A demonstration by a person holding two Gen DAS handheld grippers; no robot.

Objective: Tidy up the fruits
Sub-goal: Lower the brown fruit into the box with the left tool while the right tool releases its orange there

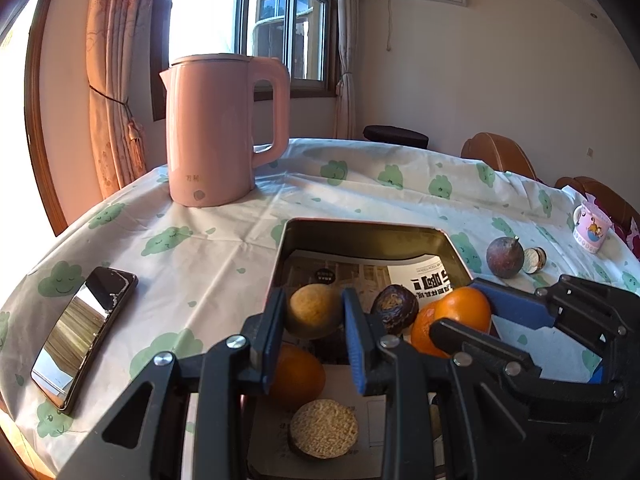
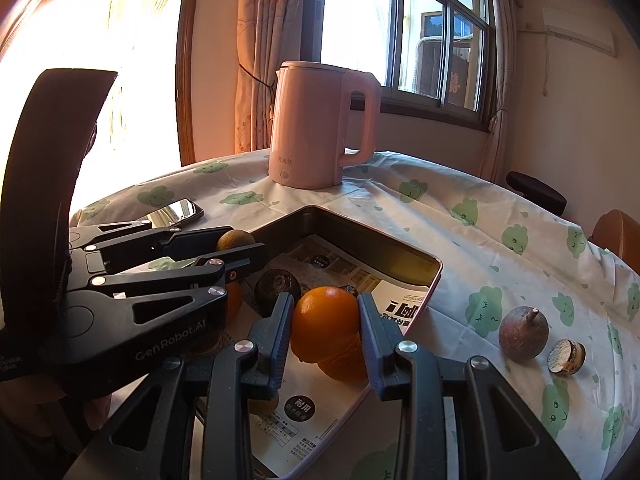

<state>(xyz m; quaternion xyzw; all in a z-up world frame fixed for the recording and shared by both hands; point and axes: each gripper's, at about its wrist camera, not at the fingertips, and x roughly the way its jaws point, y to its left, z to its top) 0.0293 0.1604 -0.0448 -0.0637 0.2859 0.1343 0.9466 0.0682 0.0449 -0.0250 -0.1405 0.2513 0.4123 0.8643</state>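
My left gripper [image 1: 314, 294] is shut on a round yellow-brown fruit [image 1: 314, 316] held over the near-left part of an open metal tin [image 1: 360, 226]. My right gripper [image 2: 326, 300] is shut on an orange [image 2: 326, 330] over the same tin [image 2: 380, 236], just to the right of the left gripper [image 2: 240, 240]. Inside the tin lie a dark wrinkled fruit [image 1: 394, 308], another orange [image 1: 298, 376] and a cut brown half [image 1: 324, 428]. A second orange [image 2: 344, 366] sits under the held one. On the cloth to the right rest a purplish-brown fruit [image 2: 523, 334] and a small cut piece [image 2: 566, 356].
A pink kettle [image 1: 216, 132] stands behind the tin. A phone [image 1: 84, 332] lies on the cloth at the left. A patterned mug [image 1: 592, 226] is at the far right edge. Brown chair backs [image 1: 496, 156] line the table's far right side. Printed paper lines the tin's floor.
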